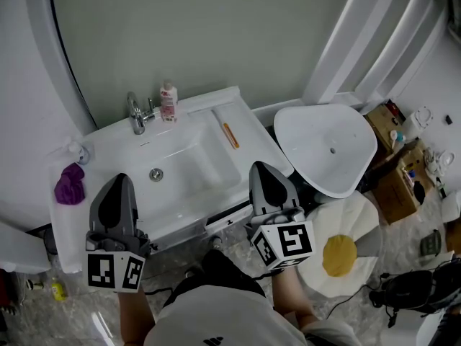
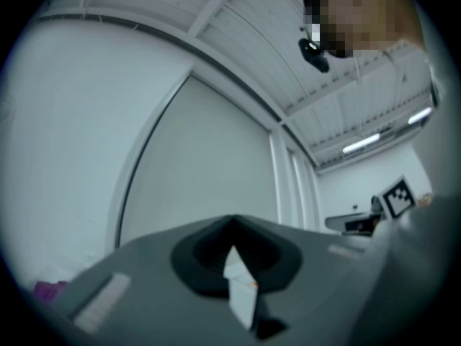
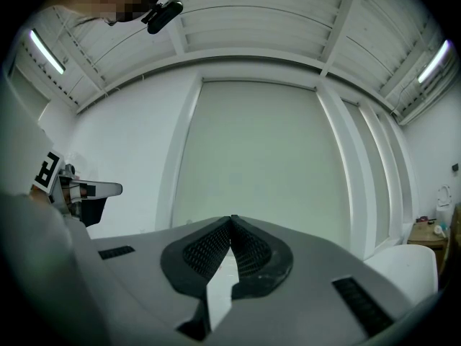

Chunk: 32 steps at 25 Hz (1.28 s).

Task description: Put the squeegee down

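Low in the head view, both tools sit side by side just short of the front edge of the white rectangular ceramic washbasin (image 1: 210,108). At lower left, the left gripper (image 1: 121,180) noses slightly up toward the pale wall, its marker cube nearest the person and the forearm rising from the bottom edge. At lower centre-right, the right gripper (image 1: 261,169) lies about level and points the same way, beside the white oval toilet lid (image 1: 324,146). Jaws are pressed together on both, with nothing between them. Each gripper's own view shows just dark pads meeting at the tip against wall and ceiling.

And the squeegee? A slim orange strip (image 1: 230,135) lies flat on the basin's right ledge, upper centre of frame, well apart from both tools. It's too small to be sure that's it. A crumpled purple cloth (image 1: 70,184) rests on the left ledge.
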Each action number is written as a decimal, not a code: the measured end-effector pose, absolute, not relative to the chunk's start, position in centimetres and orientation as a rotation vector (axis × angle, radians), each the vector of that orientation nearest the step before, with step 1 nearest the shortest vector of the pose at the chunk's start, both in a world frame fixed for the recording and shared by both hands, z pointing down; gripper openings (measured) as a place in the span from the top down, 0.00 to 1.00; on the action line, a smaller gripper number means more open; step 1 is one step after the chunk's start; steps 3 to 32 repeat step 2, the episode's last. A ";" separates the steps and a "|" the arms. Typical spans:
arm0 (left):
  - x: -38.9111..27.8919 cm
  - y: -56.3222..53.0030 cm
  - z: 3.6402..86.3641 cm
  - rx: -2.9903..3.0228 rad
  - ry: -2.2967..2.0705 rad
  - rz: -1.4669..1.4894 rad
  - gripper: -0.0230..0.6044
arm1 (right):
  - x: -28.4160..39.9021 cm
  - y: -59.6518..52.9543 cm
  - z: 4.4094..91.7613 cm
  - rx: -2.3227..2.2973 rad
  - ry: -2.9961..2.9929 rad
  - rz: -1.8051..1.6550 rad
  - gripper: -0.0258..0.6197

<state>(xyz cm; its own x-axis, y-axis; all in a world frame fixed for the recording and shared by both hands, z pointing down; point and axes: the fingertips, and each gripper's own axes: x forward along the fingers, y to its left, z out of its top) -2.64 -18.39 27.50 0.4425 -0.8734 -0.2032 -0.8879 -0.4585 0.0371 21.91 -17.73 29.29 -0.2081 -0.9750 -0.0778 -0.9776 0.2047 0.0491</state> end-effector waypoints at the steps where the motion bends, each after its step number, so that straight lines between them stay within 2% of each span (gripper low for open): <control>1: -2.8 -18.3 27.5 -2.604 1.594 0.298 0.95 | 21.8 -17.7 29.3 -1.958 2.414 0.136 0.96; 32: -3.0 -18.3 27.6 -2.605 1.596 0.299 0.95 | 21.7 -17.6 29.4 -1.959 2.413 0.137 0.96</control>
